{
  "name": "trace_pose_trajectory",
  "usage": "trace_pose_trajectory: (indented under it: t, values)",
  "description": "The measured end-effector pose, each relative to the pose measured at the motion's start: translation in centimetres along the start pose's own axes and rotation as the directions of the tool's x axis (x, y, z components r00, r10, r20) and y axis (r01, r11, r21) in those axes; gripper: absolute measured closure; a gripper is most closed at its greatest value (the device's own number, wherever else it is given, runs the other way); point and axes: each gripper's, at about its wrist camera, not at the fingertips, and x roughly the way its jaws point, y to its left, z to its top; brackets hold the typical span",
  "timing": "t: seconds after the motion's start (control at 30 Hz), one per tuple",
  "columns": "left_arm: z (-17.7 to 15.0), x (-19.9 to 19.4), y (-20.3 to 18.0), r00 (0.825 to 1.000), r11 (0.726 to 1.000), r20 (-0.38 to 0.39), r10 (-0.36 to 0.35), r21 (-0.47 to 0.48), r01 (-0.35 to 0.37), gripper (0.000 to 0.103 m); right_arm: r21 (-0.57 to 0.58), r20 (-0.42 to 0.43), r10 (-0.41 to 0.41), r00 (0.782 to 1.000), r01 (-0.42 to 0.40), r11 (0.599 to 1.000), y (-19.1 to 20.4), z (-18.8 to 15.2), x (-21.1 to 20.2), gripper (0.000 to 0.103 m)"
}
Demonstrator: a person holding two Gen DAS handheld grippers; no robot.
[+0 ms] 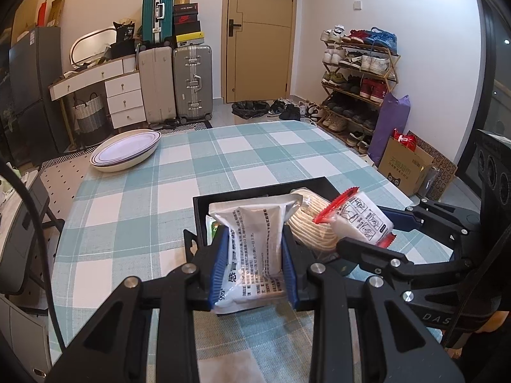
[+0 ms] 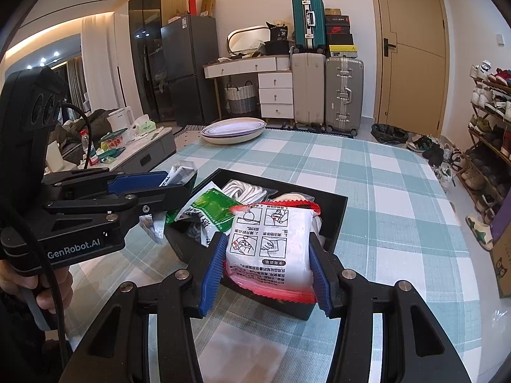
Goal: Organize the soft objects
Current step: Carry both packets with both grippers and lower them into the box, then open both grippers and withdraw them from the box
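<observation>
My left gripper [image 1: 254, 261] is shut on a silver-white printed pouch [image 1: 252, 249] and holds it upright over the near edge of a black tray [image 1: 255, 191]. My right gripper [image 2: 265, 271] is shut on a white packet with red edges [image 2: 271, 249], held over the tray's near rim [image 2: 335, 217]. In the left wrist view that packet [image 1: 357, 220] and the right gripper [image 1: 377, 233] show at the right. The tray holds a coil of white rope [image 2: 242, 190], a green-white pouch [image 2: 210, 207] and other soft packs. The left gripper [image 2: 166, 188] shows at the left of the right wrist view.
A stack of oval plates [image 1: 126, 153] sits at the table's far left corner. The table has a teal checked cloth [image 1: 242, 156]. Suitcases [image 1: 191, 83], a white drawer desk, a door and a shoe rack [image 1: 357, 76] stand beyond. A cardboard box [image 1: 405, 166] stands by the right edge.
</observation>
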Motion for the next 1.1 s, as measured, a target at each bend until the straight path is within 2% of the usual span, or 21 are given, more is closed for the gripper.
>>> trace_pose_trajectory:
  t: [0.57, 1.1]
  values:
    - [0.8, 4.2, 0.5, 0.998, 1.000, -0.059, -0.011, -0.018, 0.010, 0.073, -0.028, -0.076, -0.002, 0.997, 0.000, 1.000, -0.8, 1.1, 5.3, 0.053]
    - [0.5, 6.4, 0.3, 0.996, 1.000, -0.090, -0.007, 0.005, 0.008, 0.073, -0.052, -0.086, 0.009, 0.996, -0.014, 0.999, -2.1, 1.5, 7.0, 0.053]
